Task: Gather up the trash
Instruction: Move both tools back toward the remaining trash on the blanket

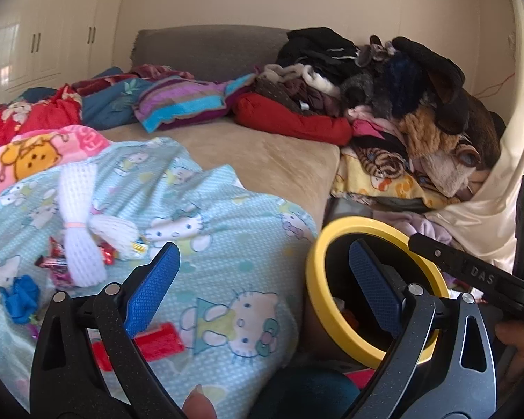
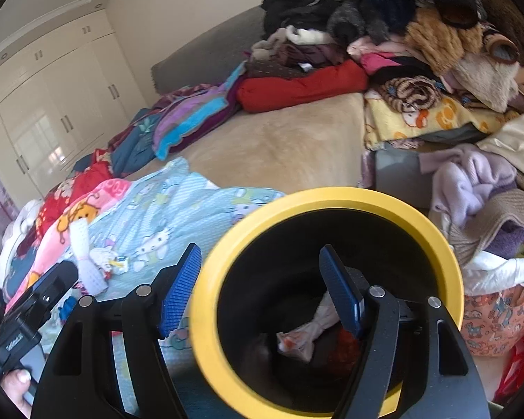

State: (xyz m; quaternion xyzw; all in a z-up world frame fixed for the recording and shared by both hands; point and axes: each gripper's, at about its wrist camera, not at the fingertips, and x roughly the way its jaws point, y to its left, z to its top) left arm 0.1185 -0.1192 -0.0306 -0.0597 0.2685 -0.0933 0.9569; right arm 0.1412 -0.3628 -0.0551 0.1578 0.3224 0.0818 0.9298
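Note:
In the left wrist view my left gripper (image 1: 265,288) stands wide open over a pale blue cartoon-cat blanket (image 1: 206,209), with nothing between its blue pads (image 1: 155,289). On the blanket lie white foam nets (image 1: 78,223), shiny candy wrappers (image 1: 50,262), a crumpled blue piece (image 1: 19,296) and a red wrapper (image 1: 157,344). A yellow-rimmed black bin (image 1: 318,289) sits to the right. In the right wrist view my right gripper (image 2: 262,293) is open above the bin (image 2: 332,199), one finger outside the rim and one over the opening. A crumpled white wrapper (image 2: 304,335) and something red (image 2: 346,349) lie inside.
A beige bed surface (image 1: 262,160) stretches behind the blanket. A tall heap of clothes and plush fabrics (image 1: 401,104) fills the right side, with more folded bedding (image 1: 178,104) along a grey headboard (image 1: 206,49). White wardrobes (image 1: 45,42) line the left wall.

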